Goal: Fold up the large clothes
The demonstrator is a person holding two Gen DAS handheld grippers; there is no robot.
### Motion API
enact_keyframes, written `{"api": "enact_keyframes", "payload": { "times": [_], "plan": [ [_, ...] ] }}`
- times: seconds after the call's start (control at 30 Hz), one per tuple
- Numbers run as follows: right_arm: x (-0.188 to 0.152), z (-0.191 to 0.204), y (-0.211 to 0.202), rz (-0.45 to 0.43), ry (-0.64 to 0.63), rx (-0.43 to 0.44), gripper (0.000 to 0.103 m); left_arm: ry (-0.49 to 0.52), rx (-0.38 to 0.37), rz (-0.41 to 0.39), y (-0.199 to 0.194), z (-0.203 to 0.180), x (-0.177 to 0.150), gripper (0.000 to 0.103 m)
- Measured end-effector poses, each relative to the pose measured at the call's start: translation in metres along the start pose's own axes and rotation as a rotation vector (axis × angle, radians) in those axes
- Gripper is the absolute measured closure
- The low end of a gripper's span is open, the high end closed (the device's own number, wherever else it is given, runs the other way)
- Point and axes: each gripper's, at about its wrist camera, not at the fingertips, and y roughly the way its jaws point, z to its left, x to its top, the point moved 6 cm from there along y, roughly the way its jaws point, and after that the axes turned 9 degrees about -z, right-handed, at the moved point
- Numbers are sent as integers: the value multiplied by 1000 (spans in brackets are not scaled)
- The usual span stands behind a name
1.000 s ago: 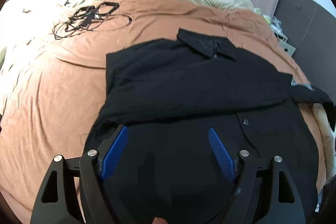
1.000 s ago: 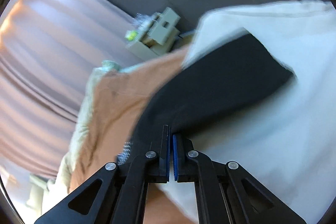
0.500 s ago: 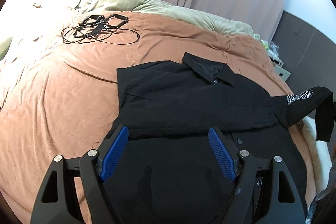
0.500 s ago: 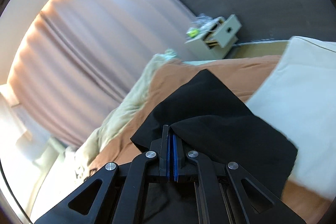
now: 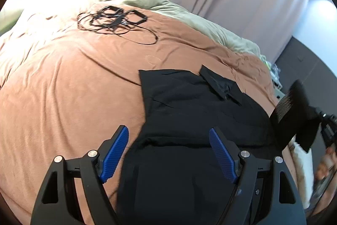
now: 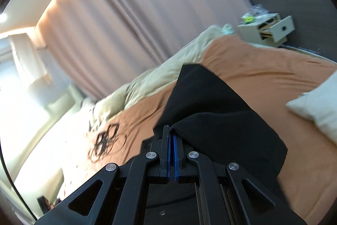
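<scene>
A black collared shirt (image 5: 189, 111) lies on the orange-brown bedspread (image 5: 63, 98), its left sleeve folded across the body. My left gripper (image 5: 168, 147) is open and empty, held above the shirt's lower part. My right gripper (image 6: 171, 140) is shut on the shirt's right sleeve (image 6: 210, 107) and holds it lifted off the bed. In the left wrist view the lifted sleeve (image 5: 294, 115) hangs at the right edge, with the right gripper (image 5: 327, 128) beside it.
A tangle of black cables (image 5: 113, 18) lies on the far part of the bed. A beige duvet (image 5: 168, 10) is bunched along the curtain. A nightstand with an open drawer (image 6: 269, 28) stands by the dark wall. A white pillow (image 6: 316, 107) lies at the right.
My right gripper has lifted the sleeve up and swung it in toward the shirt's body. My left gripper has drawn back and up, still open.
</scene>
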Motion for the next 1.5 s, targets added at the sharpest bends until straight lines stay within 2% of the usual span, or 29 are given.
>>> {"api": "enact_keyframes", "payload": {
  "times": [0.13, 0.3, 0.37, 0.4, 0.43, 0.47, 0.5, 0.67, 0.77, 0.9, 1.0, 1.07, 1.2, 1.3, 1.33, 1.5],
  "plan": [
    [-33, 34, 24, 76, -56, 34, 100, -23, 6, 2, -2, 14, 3, 23],
    [-81, 65, 55, 179, -178, 29, 100, -28, 18, 32, 6, 20, 0, 23],
    [-96, 69, 67, 229, -223, -1, 94, -33, 14, 35, 8, 20, 1, 23],
    [-112, 74, 78, 297, -244, -12, 87, -34, 11, 35, 8, 20, 1, 23],
    [-123, 75, 82, 343, -246, -6, 60, -33, 8, 36, 7, 20, 1, 23],
    [-136, 75, 84, 391, -237, 0, 44, -30, 4, 39, 7, 19, 0, 23],
    [-142, 73, 85, 411, -229, 5, 33, -25, 0, 44, 8, 17, 0, 23],
    [-154, 65, 67, 480, -199, 30, 32, 2, 4, 51, 7, 11, -1, 23],
    [-141, 47, 50, 489, -167, 10, 33, 12, -1, 52, 4, 4, 0, 23],
    [-116, 12, 27, 455, -106, -46, 32, 50, -29, 45, -2, -16, -2, 23],
    [-98, -28, 6, 410, -33, -94, 32, 101, -64, 37, -7, -46, -6, 23],
    [-87, -61, -1, 395, 7, -158, 32, 136, -82, 39, -6, -65, -11, 23],
    [-77, -95, 0, 385, 23, -199, 32, 200, -91, 69, 5, -107, -24, 23],
    [-79, -114, 5, 428, 68, -178, 33, 280, -101, 103, 16, -149, -36, 23],
    [-78, -119, 7, 438, 79, -170, 37, 307, -120, 109, 21, -169, -40, 23],
    [-65, -149, 6, 420, 162, -160, 44, 390, -161, 146, 43, -233, -56, 23]
  ]
}}
